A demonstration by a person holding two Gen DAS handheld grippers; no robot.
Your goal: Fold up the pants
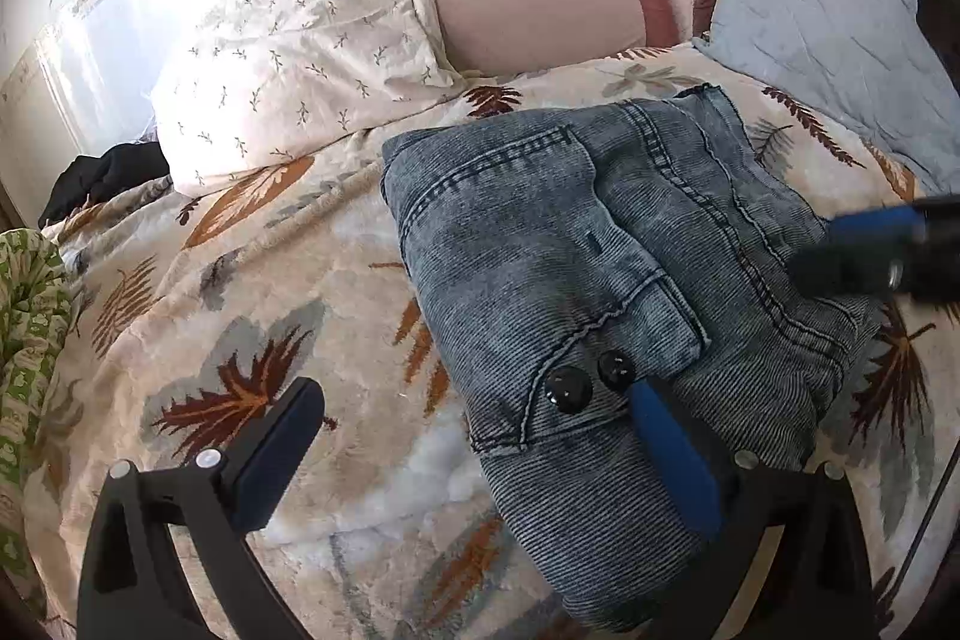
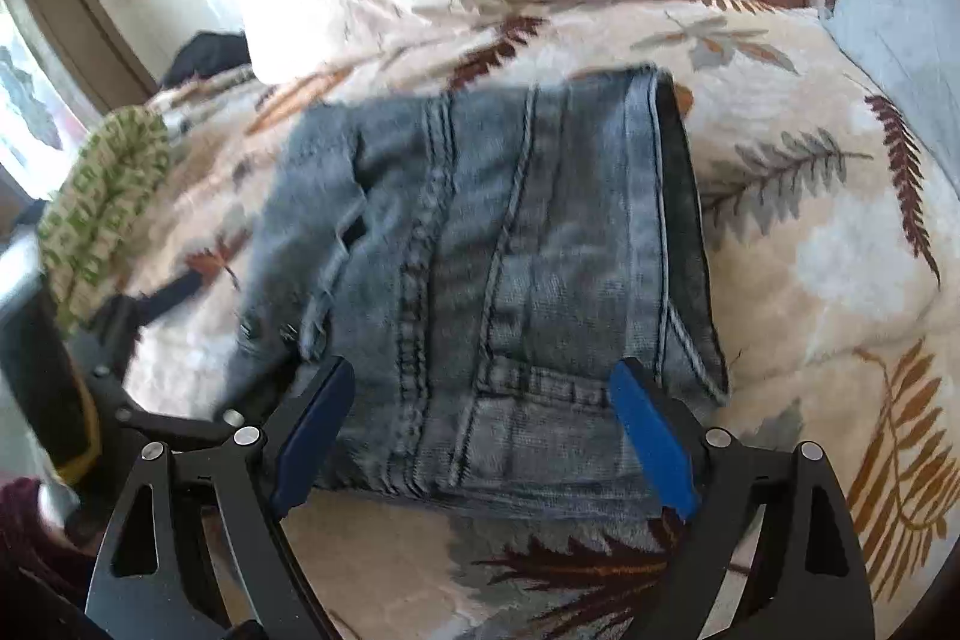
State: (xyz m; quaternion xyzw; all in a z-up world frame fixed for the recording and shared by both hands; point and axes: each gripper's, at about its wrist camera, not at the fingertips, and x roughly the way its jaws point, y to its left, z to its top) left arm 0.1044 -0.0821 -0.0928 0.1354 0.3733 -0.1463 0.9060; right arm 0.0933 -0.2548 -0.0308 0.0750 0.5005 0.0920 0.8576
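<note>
Folded jeans (image 1: 600,244) lie on the leaf-print blanket (image 1: 252,292), both your grippers open above them.

Your left gripper (image 1: 474,436) has its jaws as wide as they go, gripping nothing; one pad hangs over bare blanket, the other over the jeans' near edge beside two black buttons (image 1: 591,381). Your right gripper (image 2: 480,430) is also spread wide and empty, its blue pads (image 2: 651,436) straddling the near end of the folded jeans without pressing them. The jeans sit mid-bed, nearer the right edge, hem end toward the headboard (image 1: 540,10). A white pillow (image 1: 300,58) is at the bed's far-left corner, a light blue pillow (image 1: 828,28) at the far right. Green patterned cloth (image 2: 102,196) sits at the left edge.
</note>
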